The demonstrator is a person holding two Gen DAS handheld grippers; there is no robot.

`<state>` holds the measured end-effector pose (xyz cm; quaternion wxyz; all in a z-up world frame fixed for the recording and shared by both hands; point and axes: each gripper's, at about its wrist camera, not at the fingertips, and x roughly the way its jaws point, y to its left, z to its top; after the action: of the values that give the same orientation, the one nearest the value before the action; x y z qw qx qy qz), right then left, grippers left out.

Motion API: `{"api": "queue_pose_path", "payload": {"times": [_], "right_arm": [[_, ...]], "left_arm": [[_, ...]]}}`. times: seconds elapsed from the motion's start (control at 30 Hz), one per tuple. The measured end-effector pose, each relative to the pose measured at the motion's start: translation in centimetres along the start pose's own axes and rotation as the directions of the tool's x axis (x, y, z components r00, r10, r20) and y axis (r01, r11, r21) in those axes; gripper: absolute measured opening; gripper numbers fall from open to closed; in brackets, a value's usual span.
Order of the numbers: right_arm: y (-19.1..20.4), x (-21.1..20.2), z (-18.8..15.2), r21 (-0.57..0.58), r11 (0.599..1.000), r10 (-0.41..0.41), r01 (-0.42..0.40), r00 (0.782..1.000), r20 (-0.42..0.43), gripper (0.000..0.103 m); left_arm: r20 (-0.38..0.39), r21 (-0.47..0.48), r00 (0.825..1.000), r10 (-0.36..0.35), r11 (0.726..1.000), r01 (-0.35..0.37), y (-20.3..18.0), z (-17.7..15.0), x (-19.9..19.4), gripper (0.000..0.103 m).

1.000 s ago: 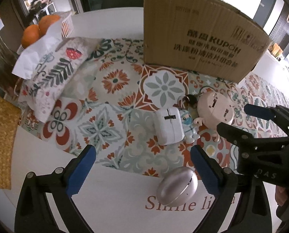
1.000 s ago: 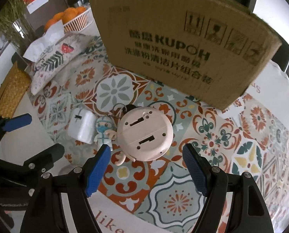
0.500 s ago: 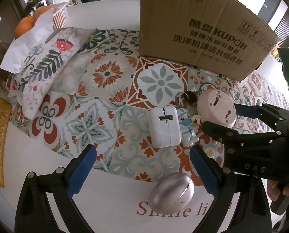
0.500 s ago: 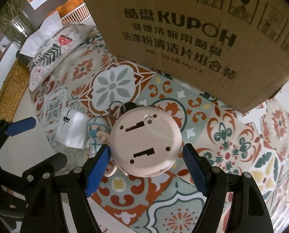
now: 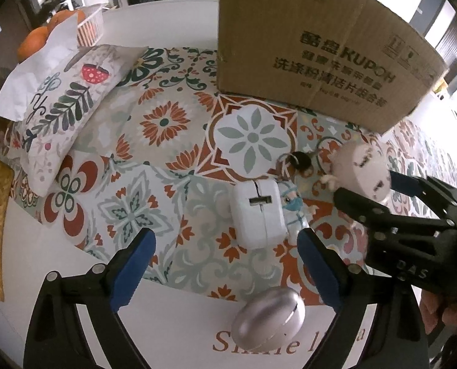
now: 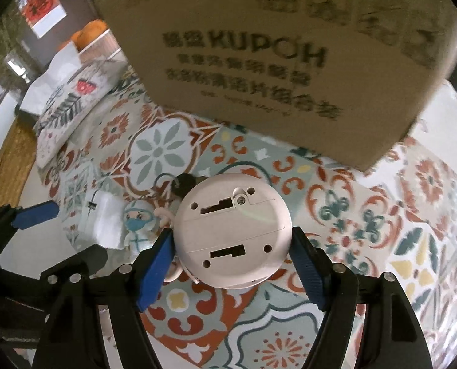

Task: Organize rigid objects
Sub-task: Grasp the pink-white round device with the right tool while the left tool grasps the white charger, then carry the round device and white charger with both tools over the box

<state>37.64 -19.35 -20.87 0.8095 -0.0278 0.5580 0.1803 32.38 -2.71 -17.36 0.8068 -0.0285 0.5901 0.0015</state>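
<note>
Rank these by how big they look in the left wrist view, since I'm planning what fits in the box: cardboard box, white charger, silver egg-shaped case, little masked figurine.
1. cardboard box, by far the largest.
2-3. white charger and silver egg-shaped case: look alike; the case lies nearer the camera, so unsure.
4. masked figurine, partly hidden behind the charger, smallest.

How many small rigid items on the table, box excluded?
4: round toy between the right claw's pads, masked figurine touching the white charger, silver egg-shaped case nearest. Others may sit behind the box.
</note>
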Motion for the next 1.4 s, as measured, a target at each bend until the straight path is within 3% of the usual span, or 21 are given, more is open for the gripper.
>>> {"api": "queue_pose_path", "payload": {"times": [0.13,0.3,0.47,0.63,0.73,0.93,1.4], "right_arm": [[-0.1,-0.6,-0.1,0.018,1.000,-0.016,0.016,1.000,0.016,0.075],[-0.1,-0.1,-0.2,0.043,0.999,-0.024,0.023,1.000,0.001,0.075],[0.3,0.4,-0.4,0.058,0.998,-0.024,0.024,1.000,-0.012,0.075],[0.3,0.6,-0.2,0.077,0.997,-0.027,0.029,0.999,-0.017,0.075],[0.2,0.7,-0.1,0.089,0.995,-0.035,0.037,0.999,-0.020,0.075],[0.2,0.2,-0.4,0.110,0.993,-0.051,0.052,0.999,-0.011,0.075],[1.7,-4.6,-1.6,0.173,0.981,-0.102,0.087,0.991,0.083,0.075]], "left_arm": [[-0.032,-0.032,0.999,-0.039,0.999,0.038,0.3,0.3,0.9,0.076],[-0.033,-0.052,0.998,-0.055,0.997,0.053,0.6,0.4,1.7,0.069],[-0.037,-0.056,0.997,-0.072,0.996,0.070,0.9,1.1,2.7,0.054],[-0.039,-0.042,0.995,-0.089,0.995,0.088,0.5,1.8,3.8,0.046],[-0.030,-0.025,0.995,-0.098,0.995,0.097,0.2,2.2,4.0,0.032],[-0.012,-0.002,0.995,-0.103,0.995,0.103,-0.1,2.3,3.8,0.030],[0.102,0.040,0.985,-0.138,0.990,0.134,0.9,1.2,-2.4,0.030]]}}
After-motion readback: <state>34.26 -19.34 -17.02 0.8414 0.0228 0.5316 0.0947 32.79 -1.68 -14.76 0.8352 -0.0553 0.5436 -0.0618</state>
